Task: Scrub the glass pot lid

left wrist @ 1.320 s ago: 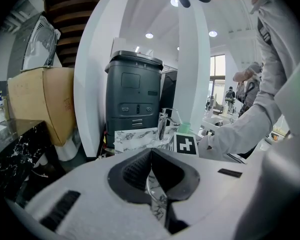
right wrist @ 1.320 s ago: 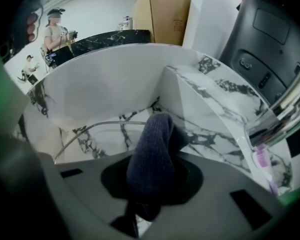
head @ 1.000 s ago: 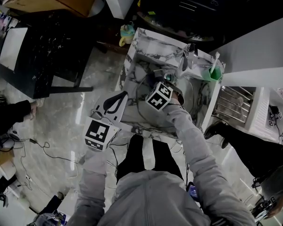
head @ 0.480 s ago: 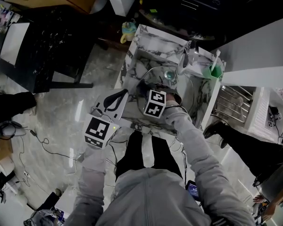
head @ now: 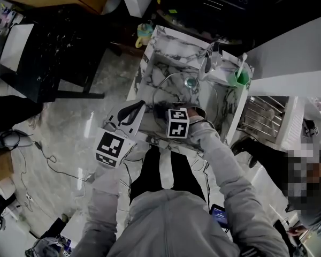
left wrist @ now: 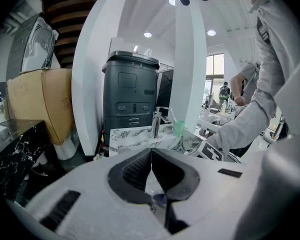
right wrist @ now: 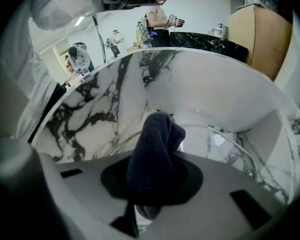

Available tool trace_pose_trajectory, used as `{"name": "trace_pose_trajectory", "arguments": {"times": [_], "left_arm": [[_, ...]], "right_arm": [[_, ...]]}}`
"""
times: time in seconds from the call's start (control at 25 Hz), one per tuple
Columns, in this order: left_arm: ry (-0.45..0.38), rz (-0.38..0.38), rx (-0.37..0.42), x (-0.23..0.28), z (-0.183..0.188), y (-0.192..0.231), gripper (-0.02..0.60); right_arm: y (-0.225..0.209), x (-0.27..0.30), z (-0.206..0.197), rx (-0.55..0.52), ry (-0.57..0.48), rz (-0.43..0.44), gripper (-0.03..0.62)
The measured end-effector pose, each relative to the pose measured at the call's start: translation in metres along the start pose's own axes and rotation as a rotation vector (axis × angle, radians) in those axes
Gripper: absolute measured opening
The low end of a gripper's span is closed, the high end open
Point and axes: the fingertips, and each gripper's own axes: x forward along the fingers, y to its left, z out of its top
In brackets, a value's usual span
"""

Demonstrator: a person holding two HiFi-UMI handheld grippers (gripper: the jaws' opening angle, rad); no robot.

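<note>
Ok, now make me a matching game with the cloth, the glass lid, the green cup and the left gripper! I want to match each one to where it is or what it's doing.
Things:
1. dark cloth
2. glass pot lid
3. green cup
4. left gripper

Places or states:
A. lying in the marble sink
B. jaws shut, nothing between them
C. pinched in the right gripper
D. standing near the tap

Pairs: 1-C, 2-A, 3-D, 4-B
</note>
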Motion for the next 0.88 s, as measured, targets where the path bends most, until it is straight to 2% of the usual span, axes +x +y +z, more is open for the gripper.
{"name": "trace_pose_trajectory", "arguments": {"times": [0.32, 0.6, 0.88], "left_arm": [[0.006, -0.01, -0.002, 0.002, -0.003, -0.008, 0.026], [0.007, -0.026, -0.005, 0.0, -0.005, -0.019, 0.026], [0.013, -0.026, -0.012, -0.003, -0.008, -0.019, 0.026]], "right_arm": [[0.037, -0.003, -0.005, -0.031, -0.019, 0.132, 0.078], [0.071, -0.013, -0.02, 0.002, 0.017, 0.334, 0.078], [0.095, -0.02, -0.063, 0.169, 0.12, 0.518, 0.078]]}}
